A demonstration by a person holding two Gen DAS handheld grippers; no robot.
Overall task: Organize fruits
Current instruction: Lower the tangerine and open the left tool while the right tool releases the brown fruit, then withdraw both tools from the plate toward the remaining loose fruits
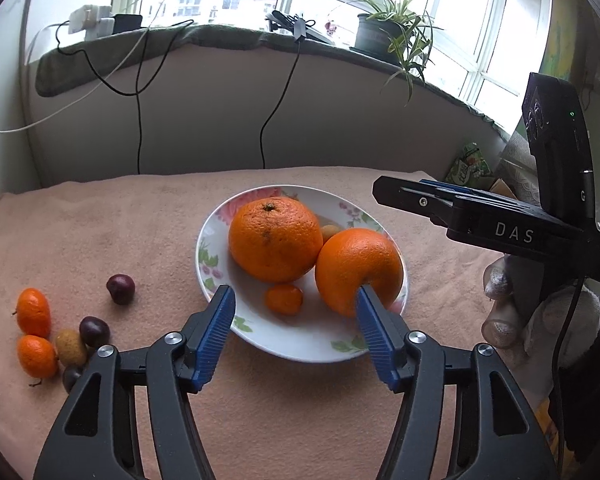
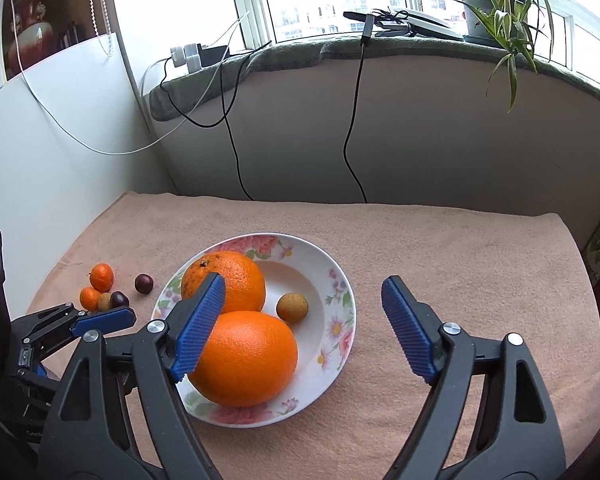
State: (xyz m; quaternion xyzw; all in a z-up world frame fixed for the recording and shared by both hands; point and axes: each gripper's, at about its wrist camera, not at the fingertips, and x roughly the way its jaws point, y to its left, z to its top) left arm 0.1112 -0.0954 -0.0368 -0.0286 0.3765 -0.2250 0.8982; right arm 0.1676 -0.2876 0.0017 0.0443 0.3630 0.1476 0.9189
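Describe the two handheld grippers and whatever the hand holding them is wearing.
Both the left gripper and the right gripper are black plastic frames with silver pivot screws and ribbed blue pads. The right one's body carries white letters "DAS", a black camera block and a black cable. The hand wears a white knit glove.

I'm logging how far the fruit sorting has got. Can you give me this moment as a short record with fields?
surface: pink towel
plate: floral plate, centre of the towel
on plate: two oranges, one kumquat, one brown longan
off plate, left: two kumquats, a longan, at least three dark round fruits, one being
left gripper: open, empty, over the plate's near rim
right gripper: open, empty, over the plate
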